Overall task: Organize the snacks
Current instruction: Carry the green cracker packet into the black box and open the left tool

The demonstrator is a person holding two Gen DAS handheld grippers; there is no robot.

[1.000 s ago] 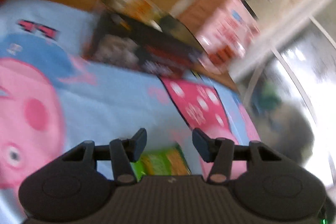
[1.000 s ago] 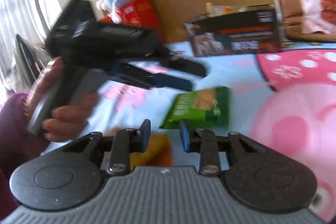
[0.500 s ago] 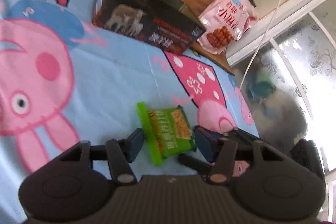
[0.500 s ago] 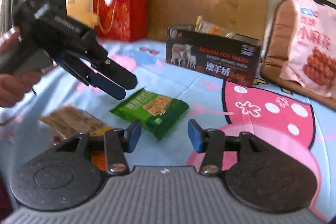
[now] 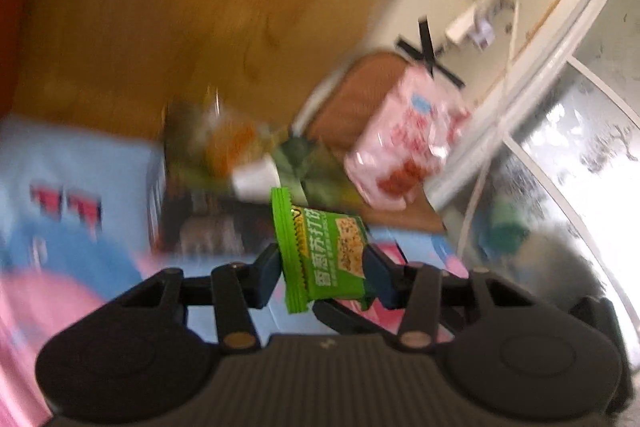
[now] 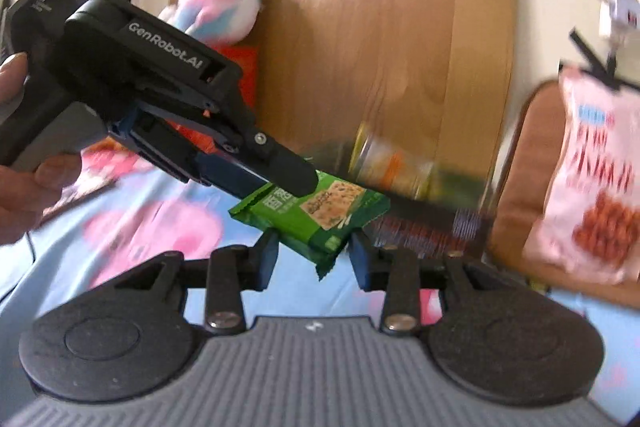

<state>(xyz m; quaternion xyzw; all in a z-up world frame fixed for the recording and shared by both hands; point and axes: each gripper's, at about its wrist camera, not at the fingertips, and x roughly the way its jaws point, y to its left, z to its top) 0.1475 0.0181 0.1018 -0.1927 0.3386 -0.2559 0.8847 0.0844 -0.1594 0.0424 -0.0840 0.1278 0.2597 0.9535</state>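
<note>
The green cracker packet (image 5: 324, 251) is off the blanket (image 5: 72, 163), clamped between the left gripper (image 5: 322, 273) pads, its long axis running from about five o'clock up to eleven, crimped end topmost. In the right wrist view the packet (image 6: 316, 211) hangs just ahead of the right gripper (image 6: 312, 259), whose jaws are closing without touching it. The dark box (image 5: 208, 223) behind and the pink bag (image 5: 404, 143) at two o'clock are blurred; the box's contents are unreadable.
</note>
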